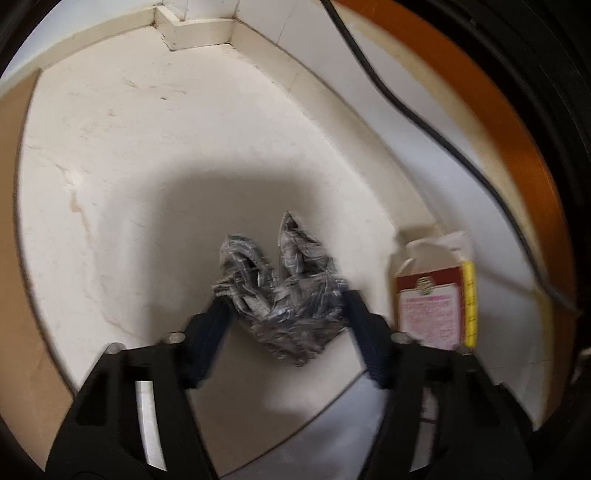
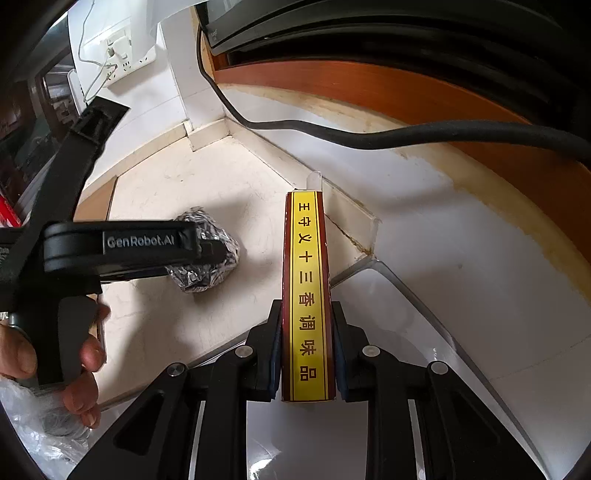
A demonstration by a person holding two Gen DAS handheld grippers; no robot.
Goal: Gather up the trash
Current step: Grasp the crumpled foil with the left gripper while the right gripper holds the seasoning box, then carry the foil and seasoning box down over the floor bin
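Note:
A crumpled wad of silver foil (image 1: 280,295) lies on the cream floor tile (image 1: 147,147). My left gripper (image 1: 288,302) straddles it, and both fingertips touch its sides. From the right wrist view the left gripper (image 2: 210,251) reaches in from the left over the foil (image 2: 207,277), with a person's hand (image 2: 85,369) on its handle. My right gripper (image 2: 306,306) is shut on a red and yellow carton (image 2: 308,280) with printed characters, held off the floor. That carton (image 1: 432,306) shows just right of the left gripper's right finger.
A thick black cable (image 2: 406,133) runs along the wall under an orange wooden panel (image 2: 369,88). A wall socket (image 2: 118,51) with a thin white wire sits at upper left. Clear plastic film (image 2: 33,417) bunches at the lower left. The skirting makes a corner (image 1: 195,33) beyond the foil.

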